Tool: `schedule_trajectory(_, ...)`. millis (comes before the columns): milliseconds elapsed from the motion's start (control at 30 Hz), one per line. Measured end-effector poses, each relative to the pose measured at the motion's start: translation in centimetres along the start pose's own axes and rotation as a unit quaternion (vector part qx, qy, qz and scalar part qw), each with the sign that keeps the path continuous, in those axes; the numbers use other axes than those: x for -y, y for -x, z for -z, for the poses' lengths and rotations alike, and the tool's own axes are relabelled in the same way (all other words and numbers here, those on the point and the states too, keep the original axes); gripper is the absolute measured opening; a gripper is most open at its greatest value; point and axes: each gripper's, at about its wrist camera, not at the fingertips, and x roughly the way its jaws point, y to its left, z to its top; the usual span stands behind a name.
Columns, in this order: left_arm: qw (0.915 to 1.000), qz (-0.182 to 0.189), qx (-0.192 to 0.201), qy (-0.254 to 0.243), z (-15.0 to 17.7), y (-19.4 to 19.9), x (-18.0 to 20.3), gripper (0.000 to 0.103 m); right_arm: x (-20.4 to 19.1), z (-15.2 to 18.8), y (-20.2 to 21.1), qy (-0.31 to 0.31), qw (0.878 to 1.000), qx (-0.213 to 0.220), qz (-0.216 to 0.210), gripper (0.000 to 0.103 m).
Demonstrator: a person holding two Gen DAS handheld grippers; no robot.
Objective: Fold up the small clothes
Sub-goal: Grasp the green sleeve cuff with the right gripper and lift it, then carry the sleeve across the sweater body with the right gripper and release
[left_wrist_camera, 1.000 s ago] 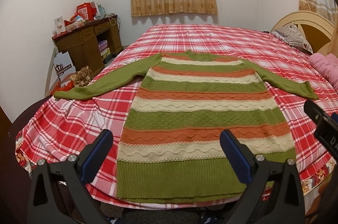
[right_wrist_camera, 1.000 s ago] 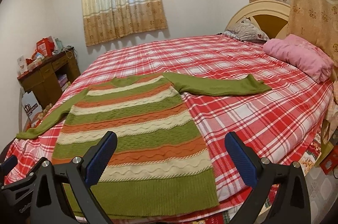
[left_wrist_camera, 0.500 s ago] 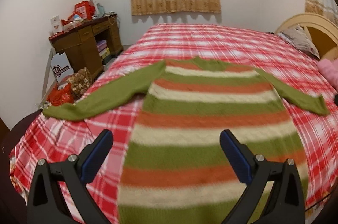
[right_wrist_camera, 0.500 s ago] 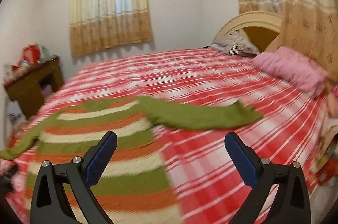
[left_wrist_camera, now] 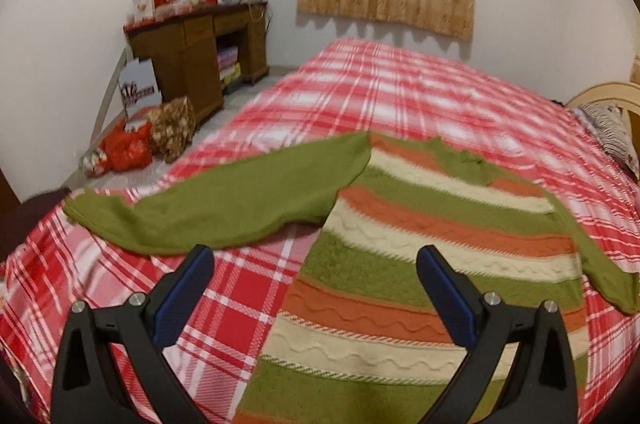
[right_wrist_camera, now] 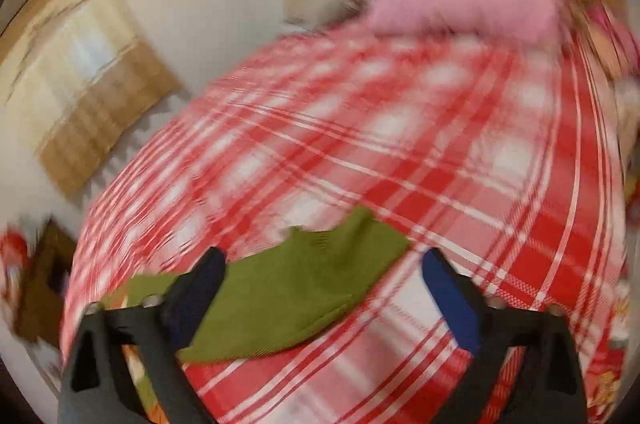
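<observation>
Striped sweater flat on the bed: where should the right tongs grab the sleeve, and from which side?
Take the sleeve at its cuff end, coming in over the bed edge along the sleeve's line. It lies flat and straight on the plaid bedspread, so the free cuff lifts most easily for folding inward. The right tongs, jaws just closing but apart, already straddle it without pinching.

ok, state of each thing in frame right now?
Green, orange and cream striped knit sweater: spread flat, unfolded, sleeves out.
Red plaid bedspread: smooth.
Left tool: open, empty.
Right tool: open, has been closing, over the green sleeve cuff, not gripping.
</observation>
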Motion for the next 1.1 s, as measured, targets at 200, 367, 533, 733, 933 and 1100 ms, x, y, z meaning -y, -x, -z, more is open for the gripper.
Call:
schedule_trajectory(200, 0.9988, -0.038, -0.015, -0.028, 1.6, -3.4, 0.8, 0.103, 0.3, 0.3, -4.3, 0.014, 0.998, -0.036, 0.045, 0.066)
schedule_trajectory(367, 0.9982, -0.044, -0.023, -0.034, 2.5, -5.5, 0.9, 0.103, -2.0, 1.3, -6.6, 0.078, 0.990, -0.044, 0.104, 0.067)
schedule_trajectory(533, 0.9971, -0.051, -0.035, -0.043, 4.2, -7.3, 0.7, 0.103, -2.4, 1.5, -7.0, 0.122, 0.985, -0.044, 0.116, 0.042)
schedule_trajectory(733, 0.9994, -0.018, -0.029, -0.009, 4.6, -7.1, -0.4, 0.103, -1.0, 0.5, -5.0, 0.065, 0.997, -0.032, 0.029, 0.010)
schedule_trajectory(933, 0.9997, -0.015, -0.019, -0.008, 4.8, -7.3, -0.1, 0.103, -4.1, 0.2, 0.3, 0.070, 0.997, 0.010, -0.044, 0.009)
schedule_trajectory(1100, 0.9998, -0.011, -0.015, -0.005, 4.8, -7.3, -0.3, 0.103, -11.3, 2.0, 4.5, 0.119, 0.984, 0.016, -0.132, 0.009)
